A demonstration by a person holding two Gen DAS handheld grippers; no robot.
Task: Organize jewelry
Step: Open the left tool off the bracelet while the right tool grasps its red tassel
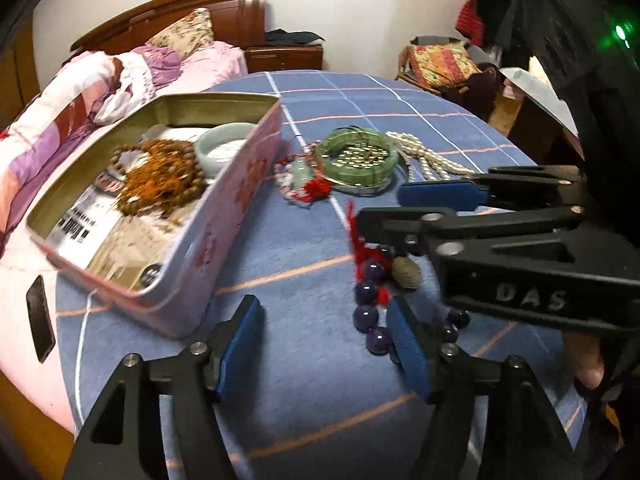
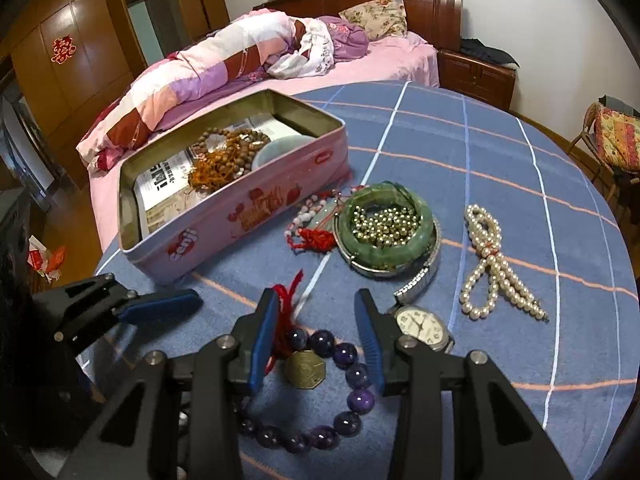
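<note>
Nearest the right wrist camera, the right gripper [image 2: 316, 336] stands with its jaws apart over one purple bead bracelet [image 2: 340, 392] lying on the blue checked tablecloth [image 2: 520, 152]; its left pad touches the bracelet's red tassel [image 2: 286, 300], the right pad is clear of the beads, and one brass coin charm [image 2: 306, 370] lies between them, so nothing is clamped. One wristwatch [image 2: 424, 326] lies just beside the right finger. From the left wrist view, the left gripper [image 1: 324, 344] is spread wide and empty, one blue pad beside the same bracelet [image 1: 370, 300]. Farther back sits one pink tin box [image 2: 248, 216], open, holding one coil of brown wooden beads [image 2: 228, 152] with orange threads and one pale jade bangle [image 2: 280, 150] on printed paper. Beside the tin lie one pink-and-white bead string with a red knot [image 2: 312, 228], one green jade bangle [image 2: 384, 228] ringing a heap of small gold beads [image 2: 384, 224], and one looped pearl necklace [image 2: 492, 268], well apart to the right. One bed with a pink quilt [image 2: 224, 68] stands behind the table
</note>
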